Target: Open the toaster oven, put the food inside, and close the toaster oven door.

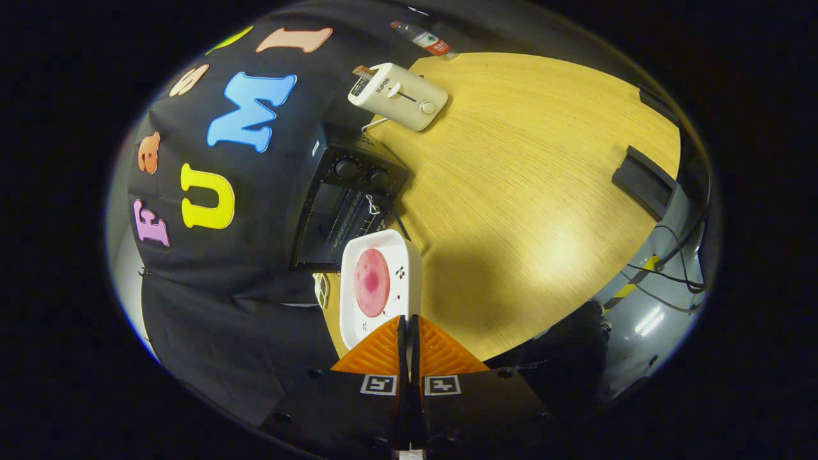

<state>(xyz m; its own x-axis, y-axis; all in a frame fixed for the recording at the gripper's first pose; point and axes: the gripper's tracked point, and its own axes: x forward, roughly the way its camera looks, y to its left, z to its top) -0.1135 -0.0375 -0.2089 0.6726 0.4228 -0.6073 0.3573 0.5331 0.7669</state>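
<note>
— Plate (378,287), white, with the pink round food (372,282) on it: where is it?

— Caught by its near edge in the gripper (407,327). Both fingers press together on that rim, with barely a slit between them, and the plate stands out just ahead of them, tilted (little cherry prints show on its rim).

— And the oven (342,201)?

— Straight beyond the plate, black, at the table's (524,191) far edge against the cloth wall. Its two knobs (361,172) sit at the end nearer the toaster. The door looks let down, with the rack bars visible inside, and the plate's far edge overlaps the mouth; whether it touches the door I cannot tell.

— Anything else around?

— A white toaster (397,96) further along the wall, a slice (364,71) poking out of its slot. Behind that lies a bottle (423,39). Across the wooden table, well apart, a black block (644,181) sits at the edge, with cables (677,268) on the floor beyond.
</note>
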